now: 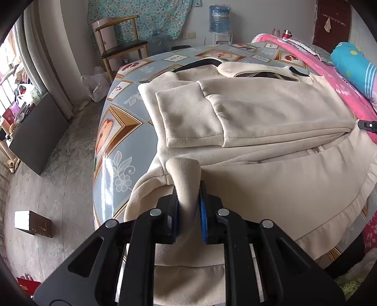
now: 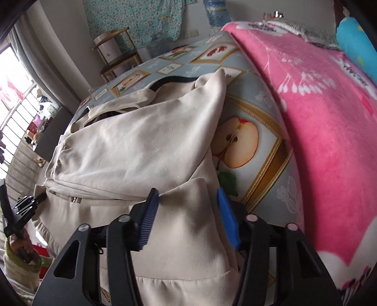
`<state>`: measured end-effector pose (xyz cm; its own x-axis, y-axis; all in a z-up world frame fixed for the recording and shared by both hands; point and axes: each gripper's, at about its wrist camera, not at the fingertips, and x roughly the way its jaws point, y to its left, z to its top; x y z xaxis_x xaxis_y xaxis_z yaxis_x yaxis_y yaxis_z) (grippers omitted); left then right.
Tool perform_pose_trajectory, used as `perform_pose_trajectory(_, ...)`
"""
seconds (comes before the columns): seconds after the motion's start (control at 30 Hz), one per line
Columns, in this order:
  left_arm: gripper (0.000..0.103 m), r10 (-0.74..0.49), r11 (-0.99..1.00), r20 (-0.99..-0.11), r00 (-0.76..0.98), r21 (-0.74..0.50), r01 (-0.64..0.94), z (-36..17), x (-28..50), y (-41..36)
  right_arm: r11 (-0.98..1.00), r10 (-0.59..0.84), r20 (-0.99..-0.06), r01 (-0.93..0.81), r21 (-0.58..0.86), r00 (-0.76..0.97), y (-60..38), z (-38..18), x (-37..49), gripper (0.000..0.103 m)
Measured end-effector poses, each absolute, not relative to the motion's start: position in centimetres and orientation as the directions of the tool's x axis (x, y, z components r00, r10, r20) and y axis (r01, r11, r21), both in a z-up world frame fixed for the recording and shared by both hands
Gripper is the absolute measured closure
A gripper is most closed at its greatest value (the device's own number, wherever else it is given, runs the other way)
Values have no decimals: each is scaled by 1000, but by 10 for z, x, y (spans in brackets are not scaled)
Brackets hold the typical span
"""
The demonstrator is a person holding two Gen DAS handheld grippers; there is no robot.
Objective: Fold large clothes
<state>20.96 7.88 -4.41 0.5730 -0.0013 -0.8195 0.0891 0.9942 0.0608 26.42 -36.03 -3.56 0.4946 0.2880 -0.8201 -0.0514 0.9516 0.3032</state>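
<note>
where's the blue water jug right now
The blue water jug stands at the back wall, top centre of the left wrist view, on a white dispenser beyond the table's far edge, right of the wooden chair.

Both grippers are the same build: chunky black plastic linkage arms with cutout slots and round silver pivot pins. Left gripper [image 1: 189, 200] and right gripper [image 2: 188, 200] have ribbed blue finger pads [image 2: 147, 221]. Fuzzy green-cream sleeve [image 2: 10, 253] at 8 o'clock.
</note>
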Motion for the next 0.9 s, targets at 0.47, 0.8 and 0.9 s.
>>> perform_pose_trajectory(0.47, 89, 19, 993, -824, 567, 82, 86, -45, 213, 76, 956, 288, -833, -89, 280, 473, -362, -40, 256, 67)
perform_pose_trajectory(0.8, 95, 17, 990, -796, 605, 97, 101, -32, 200, 75, 984, 175, -812, -113, 135, 557, -339, -10, 230, 96)
perform_pose_trajectory(0.9, 96, -4, 991, -767, 642, 83, 106, -14, 184, 78, 989, 146, -785, -97, 109, 603, -336, 12, 208, 96)
